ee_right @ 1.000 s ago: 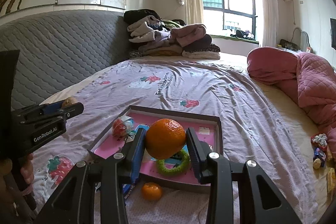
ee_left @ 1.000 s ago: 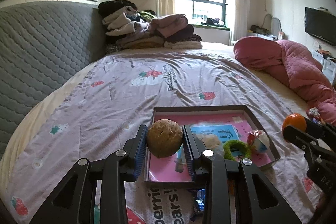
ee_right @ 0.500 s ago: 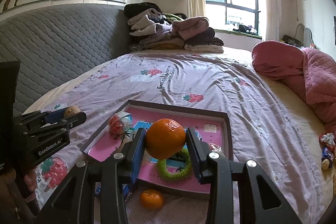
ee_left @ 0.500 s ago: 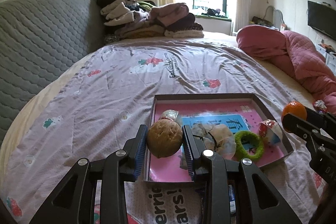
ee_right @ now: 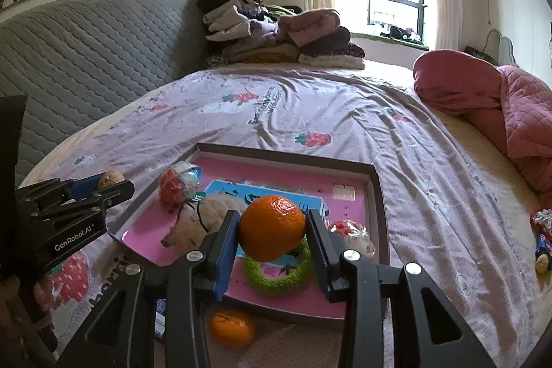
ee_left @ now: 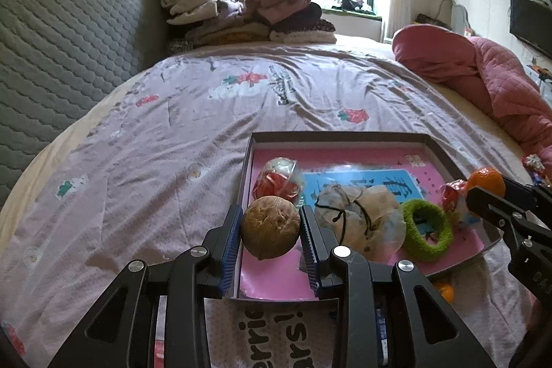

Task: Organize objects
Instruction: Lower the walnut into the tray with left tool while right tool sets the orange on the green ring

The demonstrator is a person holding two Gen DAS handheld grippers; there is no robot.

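My left gripper (ee_left: 270, 231) is shut on a brown walnut (ee_left: 270, 231), held over the near left corner of the shallow pink-lined box (ee_left: 338, 137). My right gripper (ee_right: 272, 231) is shut on an orange tangerine (ee_right: 272, 231), above the box's near right part (ee_right: 376, 195) and a green fuzzy ring (ee_right: 276, 276). Inside the box lie a red-and-clear wrapped ball (ee_left: 277, 176), a crumpled clear bag tied with black string (ee_left: 358, 216) and a small wrapped sweet (ee_right: 352, 233). A second tangerine (ee_right: 232, 327) lies on the sheet just in front of the box.
The bed has a lilac strawberry-print sheet (ee_left: 172, 140), a grey quilted headboard (ee_left: 62, 50), folded clothes (ee_left: 248, 12) at the far end and a pink quilt (ee_left: 483, 81) on the right. Small wrapped items (ee_right: 543, 240) lie at the bed's right edge.
Both grippers have sunk and moved forward toward the box, each keeping its fruit. The box and its contents now appear larger and closer.
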